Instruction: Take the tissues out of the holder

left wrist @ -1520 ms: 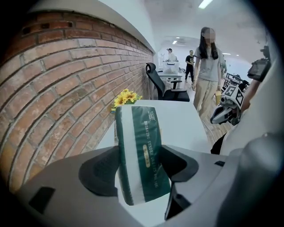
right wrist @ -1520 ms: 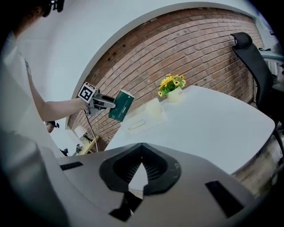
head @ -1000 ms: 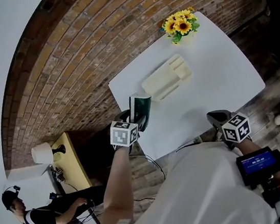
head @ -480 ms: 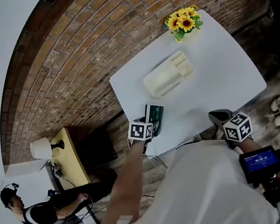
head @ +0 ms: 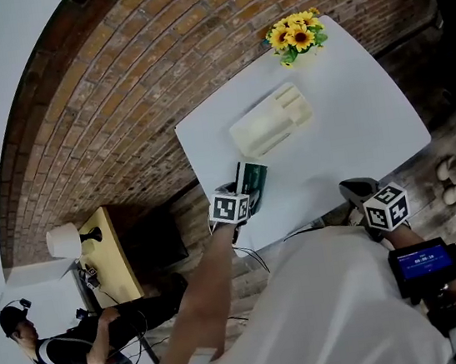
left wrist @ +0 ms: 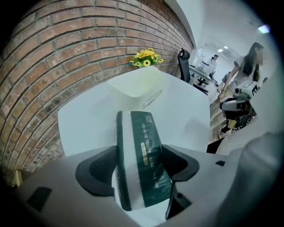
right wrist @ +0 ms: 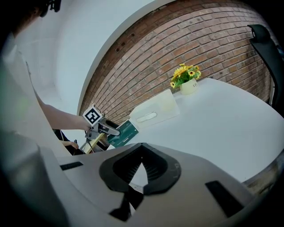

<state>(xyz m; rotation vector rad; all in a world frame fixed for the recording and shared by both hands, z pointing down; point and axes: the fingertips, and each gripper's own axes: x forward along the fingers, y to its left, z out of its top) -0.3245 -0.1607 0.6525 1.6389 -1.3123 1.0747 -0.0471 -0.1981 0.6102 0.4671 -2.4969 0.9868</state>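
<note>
Left gripper has carried the pack in from beyond the table's left edge to its near-left corner. It has barely drifted in the last half second. Jaws stand wide, pads clamped on the pack's flanks. Holder lies mid-table, well apart from the pack, so the tissues are out. I judge only the set-down remains. Right gripper idle at near edge, jaws together, empty.

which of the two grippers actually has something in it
The left gripper: its fingers are closed on the green-and-white tissue pack. The right gripper has its fingers together with nothing between them.
</note>
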